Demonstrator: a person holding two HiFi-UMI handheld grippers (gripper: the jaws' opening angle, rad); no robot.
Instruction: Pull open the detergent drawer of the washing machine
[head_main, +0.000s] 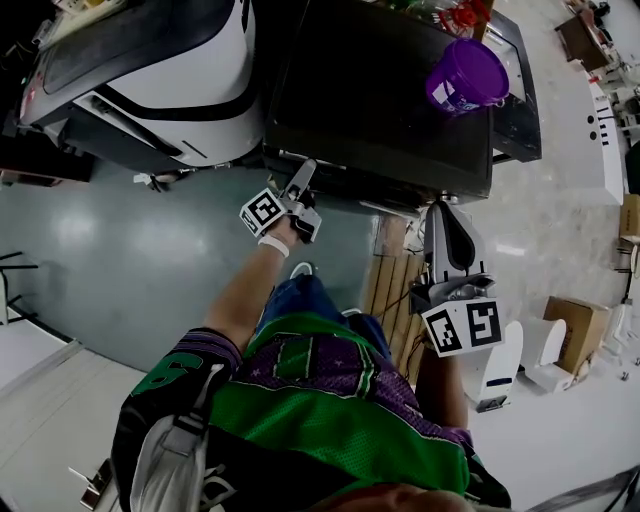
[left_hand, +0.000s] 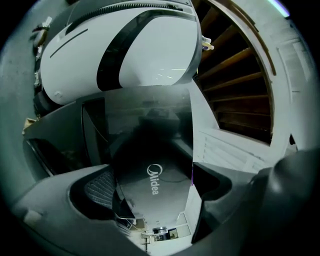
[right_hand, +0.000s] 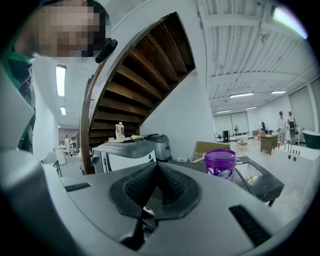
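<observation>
Detergent drawer: it cannot be picked out for certain on the front of the dark washing machine. The left gripper view shows only a grey panel printed "Midea" on that front, and whether it is the drawer face, or pulled out at all, is not clear.

The left gripper is held against the machine's upper front edge, towards its left end. Its jaws stand wide apart with the grey panel lying between them, and neither pad presses on it.

The right gripper is at the machine's front right corner. Its jaws are closed together with nothing between them. Whether its tip touches the machine cannot be told.

A purple tub stands upright on top of the machine, near its right rear corner. A white machine with a black band sits just beside the washing machine on its left. A wooden staircase rises behind the machines. The person stands on the grey floor in front of the washing machine.
</observation>
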